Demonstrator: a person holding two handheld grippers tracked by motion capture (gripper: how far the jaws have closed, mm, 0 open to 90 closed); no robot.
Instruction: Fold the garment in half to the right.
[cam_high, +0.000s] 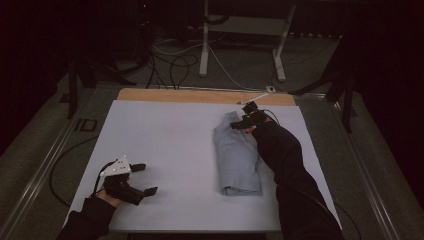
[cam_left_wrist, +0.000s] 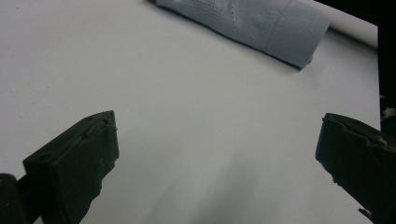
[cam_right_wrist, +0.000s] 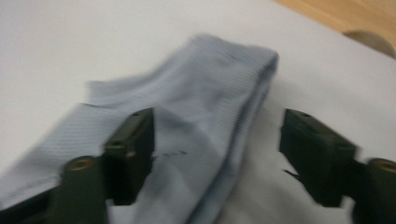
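Both grippers stand open: the right gripper (cam_high: 239, 123) hovers at the folded cloth's (cam_high: 237, 155) far end, apparently just letting go; the left gripper (cam_high: 144, 178) idles. Next, likely another fold or withdrawal.

Dim lab or recording studio: bench (cam_high: 150, 130) covered with white sheet over wooden top, loose cables (cam_high: 175, 65) across grey carpet, metal legs of adjustable desk (cam_high: 205, 45) behind, black stands (cam_high: 345, 85) at sides.
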